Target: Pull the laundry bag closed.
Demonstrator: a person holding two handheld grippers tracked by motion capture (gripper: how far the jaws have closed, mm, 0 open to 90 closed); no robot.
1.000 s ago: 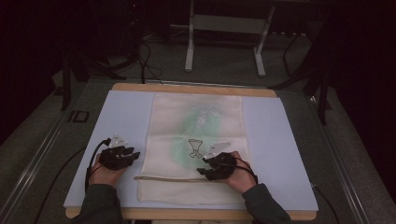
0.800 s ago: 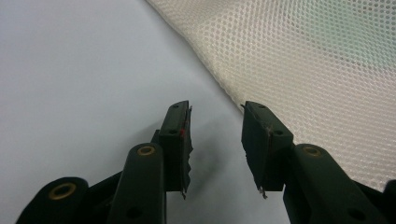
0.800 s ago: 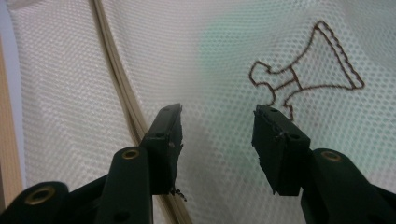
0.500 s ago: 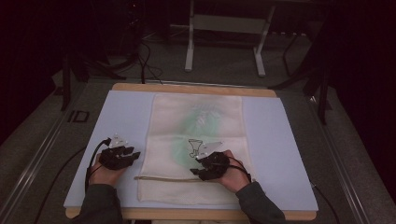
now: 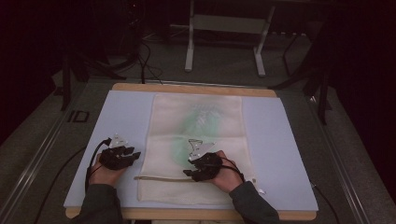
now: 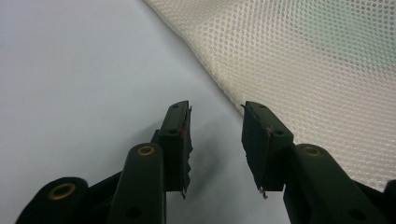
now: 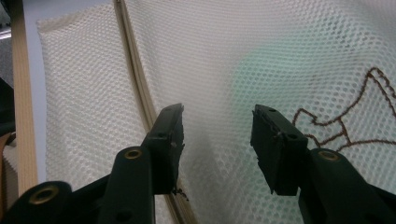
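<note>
Cream mesh laundry bag [image 5: 196, 140], one, on my tabletop [image 5: 289, 154]; my two tools, left [image 5: 125, 155] at nine o'clock, right [image 5: 198, 172] atop, both released.

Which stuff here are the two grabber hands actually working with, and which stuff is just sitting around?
Being worked with:
- mesh bag with something green inside
- its zipper
- left gripper, open beside the bag's edge
- right gripper, open over the bag by the zipper

Just there:
- pale blue mat
- wooden table
- metal stand on the floor beyond
- floor cables
</note>
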